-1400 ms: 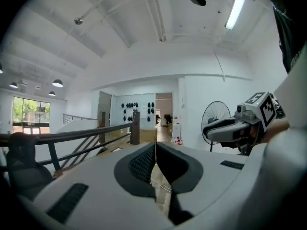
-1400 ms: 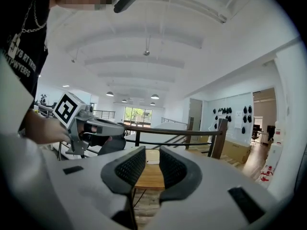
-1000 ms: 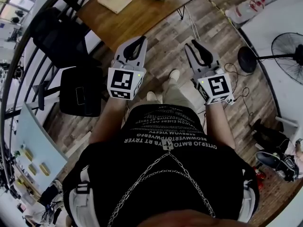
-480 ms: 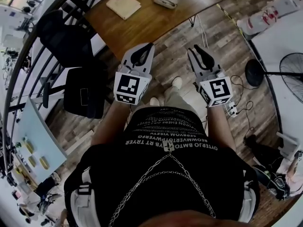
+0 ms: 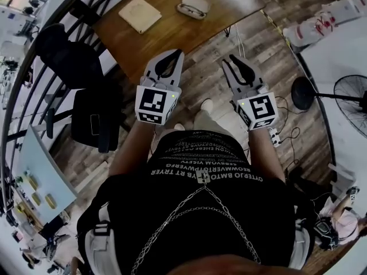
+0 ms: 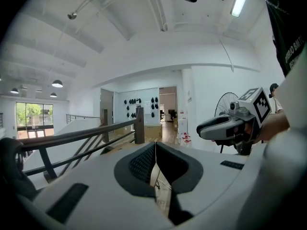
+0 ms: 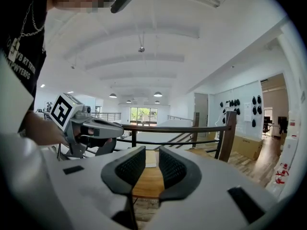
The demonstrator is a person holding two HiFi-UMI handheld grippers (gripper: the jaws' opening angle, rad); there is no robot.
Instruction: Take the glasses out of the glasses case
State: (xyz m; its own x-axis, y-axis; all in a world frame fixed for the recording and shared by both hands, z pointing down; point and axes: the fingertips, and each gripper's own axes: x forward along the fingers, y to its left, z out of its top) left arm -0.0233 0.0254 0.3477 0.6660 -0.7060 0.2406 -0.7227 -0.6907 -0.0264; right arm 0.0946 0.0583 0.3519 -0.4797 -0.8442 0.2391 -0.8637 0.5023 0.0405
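Observation:
The pale oval glasses case [image 5: 194, 6] lies on the wooden table [image 5: 172, 27] at the far end of the head view; I cannot tell whether it is open. Both grippers are held in the air over the floor, short of the table's near edge. My left gripper [image 5: 176, 56] [image 6: 154, 145] has its jaw tips touching, with nothing between them. My right gripper [image 5: 228, 61] [image 7: 152, 155] has a clear gap between its ribbed pads and holds nothing. Through that gap the table [image 7: 146, 186] shows ahead.
A beige pad [image 5: 139, 14] [image 7: 150, 159] lies on the table left of the case. Two black office chairs [image 5: 94, 116] stand left of me by a dark railing [image 5: 34, 79]. A fan [image 5: 352, 96], a power strip [image 5: 275, 135] and a white table [image 5: 338, 33] are to the right.
The table and the case have slid lower in the head view, closer to me. Both grippers moved forward toward the table together. Their jaws look unchanged.

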